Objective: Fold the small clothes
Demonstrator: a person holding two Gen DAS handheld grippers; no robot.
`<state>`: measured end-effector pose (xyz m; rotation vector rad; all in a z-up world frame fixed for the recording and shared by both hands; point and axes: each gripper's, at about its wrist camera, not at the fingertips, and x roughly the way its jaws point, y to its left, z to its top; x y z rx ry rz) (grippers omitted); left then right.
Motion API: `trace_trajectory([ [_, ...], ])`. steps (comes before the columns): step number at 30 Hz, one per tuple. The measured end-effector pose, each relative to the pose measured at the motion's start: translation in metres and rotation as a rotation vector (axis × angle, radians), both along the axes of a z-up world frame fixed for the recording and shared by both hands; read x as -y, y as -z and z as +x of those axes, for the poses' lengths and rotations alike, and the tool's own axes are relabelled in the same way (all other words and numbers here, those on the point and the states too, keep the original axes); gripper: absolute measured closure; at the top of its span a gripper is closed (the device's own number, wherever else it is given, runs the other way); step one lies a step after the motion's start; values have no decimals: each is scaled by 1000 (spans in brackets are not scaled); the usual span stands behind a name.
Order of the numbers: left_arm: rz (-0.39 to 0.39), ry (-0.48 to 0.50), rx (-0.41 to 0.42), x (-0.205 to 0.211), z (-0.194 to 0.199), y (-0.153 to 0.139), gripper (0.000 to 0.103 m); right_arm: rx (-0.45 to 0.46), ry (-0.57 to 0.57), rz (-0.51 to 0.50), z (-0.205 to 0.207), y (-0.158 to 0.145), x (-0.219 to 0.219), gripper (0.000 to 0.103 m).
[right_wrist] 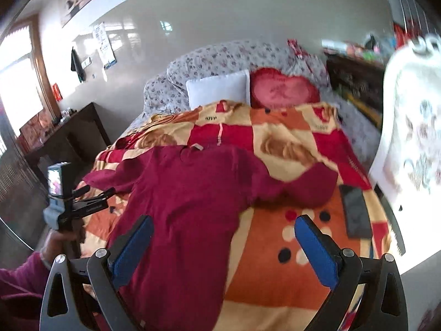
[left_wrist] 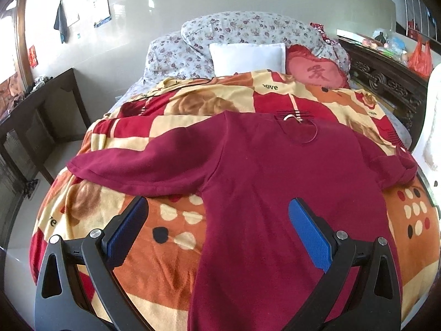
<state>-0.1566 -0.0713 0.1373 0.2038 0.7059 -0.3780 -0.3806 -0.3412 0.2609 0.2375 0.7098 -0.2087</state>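
A dark red long-sleeved sweater (left_wrist: pixel 270 182) lies spread flat on a patterned blanket (left_wrist: pixel 165 237), collar toward the pillows, both sleeves stretched out sideways. My left gripper (left_wrist: pixel 217 209) hovers open above the sweater's lower left side, blue pads wide apart, holding nothing. In the right wrist view the same sweater (right_wrist: pixel 193 193) runs diagonally. My right gripper (right_wrist: pixel 223 229) is open over the sweater's lower right edge and the blanket (right_wrist: pixel 275 275), empty. The left gripper tool (right_wrist: pixel 71 207) shows at the left edge, held by a hand.
A black phone (right_wrist: pixel 355 209) lies on the blanket right of the sweater. A white pillow (left_wrist: pixel 248 55) and a red heart cushion (left_wrist: pixel 317 69) sit at the head. A dark wooden desk (left_wrist: pixel 41 110) stands left, a carved cabinet (left_wrist: pixel 386 77) right, and a white chair back (right_wrist: pixel 410 127) nearby.
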Motion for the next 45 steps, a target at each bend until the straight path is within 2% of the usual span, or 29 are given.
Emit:
trace_trajectory([
  [5, 3, -3, 10, 5, 1, -4, 1, -28, 24, 19, 60, 38, -20, 2],
  [9, 2, -5, 12, 7, 3, -4, 1, -65, 51, -16, 103, 66, -35, 2],
  [15, -10, -7, -10, 12, 13, -3, 1, -91, 69, -64, 146, 84, -52, 2],
  [21, -1, -6, -17, 19, 21, 1, 1, -105, 87, -37, 165, 95, -53, 2],
  [31, -7, -5, -26, 28, 32, 8, 1, -139, 107, -54, 187, 106, -57, 2],
  [45, -3, -15, -56, 35, 50, 23, 1, -164, 118, -36, 207, 121, -54, 2],
])
